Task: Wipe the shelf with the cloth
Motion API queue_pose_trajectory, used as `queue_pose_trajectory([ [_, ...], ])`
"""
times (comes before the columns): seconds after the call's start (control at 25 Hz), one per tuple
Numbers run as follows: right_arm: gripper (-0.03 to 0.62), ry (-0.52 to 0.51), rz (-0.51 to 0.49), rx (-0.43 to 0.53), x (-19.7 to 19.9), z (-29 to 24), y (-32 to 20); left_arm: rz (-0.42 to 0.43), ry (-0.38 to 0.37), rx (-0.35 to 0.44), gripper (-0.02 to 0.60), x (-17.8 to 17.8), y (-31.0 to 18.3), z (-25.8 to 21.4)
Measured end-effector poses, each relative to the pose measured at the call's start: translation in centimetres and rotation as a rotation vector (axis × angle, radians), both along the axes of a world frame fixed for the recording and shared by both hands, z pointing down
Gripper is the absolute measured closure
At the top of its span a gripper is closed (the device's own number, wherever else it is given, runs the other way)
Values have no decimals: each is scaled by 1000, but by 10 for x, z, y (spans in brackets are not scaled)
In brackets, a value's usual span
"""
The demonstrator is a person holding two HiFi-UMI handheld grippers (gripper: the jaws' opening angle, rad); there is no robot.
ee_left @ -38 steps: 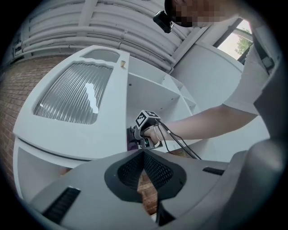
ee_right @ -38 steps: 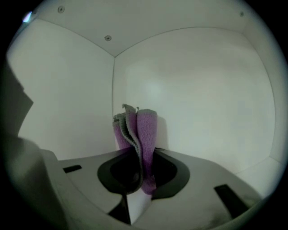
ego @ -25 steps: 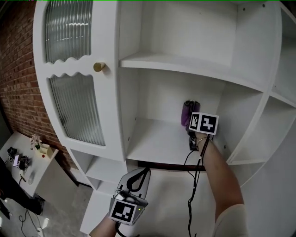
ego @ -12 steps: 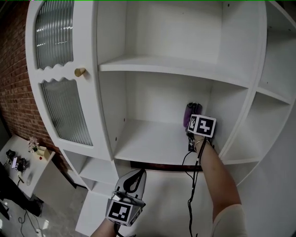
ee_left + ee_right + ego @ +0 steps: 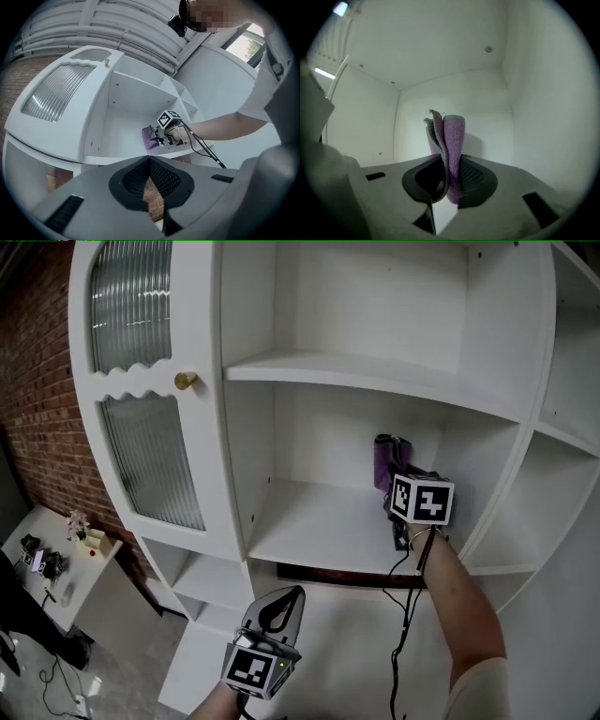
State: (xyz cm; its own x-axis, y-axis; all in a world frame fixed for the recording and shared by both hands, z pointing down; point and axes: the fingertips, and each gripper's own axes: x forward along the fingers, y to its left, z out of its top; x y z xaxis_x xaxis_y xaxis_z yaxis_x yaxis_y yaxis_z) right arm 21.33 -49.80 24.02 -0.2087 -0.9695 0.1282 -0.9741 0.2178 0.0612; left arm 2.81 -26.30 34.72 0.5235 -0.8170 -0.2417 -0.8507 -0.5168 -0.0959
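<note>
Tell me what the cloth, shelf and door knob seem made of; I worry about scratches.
The cloth is purple with a nubbly pile, likely microfibre or terry. The shelf is smooth, matte white, probably painted or laminated board. The knob has a gold-coloured sheen, perhaps brass-finished metal; too small to be sure.

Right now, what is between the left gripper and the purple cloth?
Only the bare white shelf and its front edge lie between the left gripper and the cloth. The head view shows this.
</note>
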Motion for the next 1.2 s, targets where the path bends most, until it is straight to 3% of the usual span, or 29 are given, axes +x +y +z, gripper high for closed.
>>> queue_pose_trajectory([
  [0.12,514,196,-124,12,-51,-10,6,-30,35,-14,569,-19,-5,3],
  [0.24,515,384,-276,-81,-107,6,10,-63,48,-50,569,-38,-9,7],
  [0.32,514,536,-323,-116,-135,18,10,-88,47,-79,569,-51,-10,12],
  [0.56,514,1059,-223,-18,-180,26,-14,-108,81,-71,569,-80,-14,20],
  [0.72,514,1139,-273,-74,-201,50,-25,-127,75,-55,569,-95,-18,22],
  [0.88,514,1266,-322,-72,-212,65,-29,-142,78,-49,569,-107,-20,20],
  [1.2,523,1267,-404,-97,-217,82,-33,-156,63,-99,569,-120,-17,30],
])
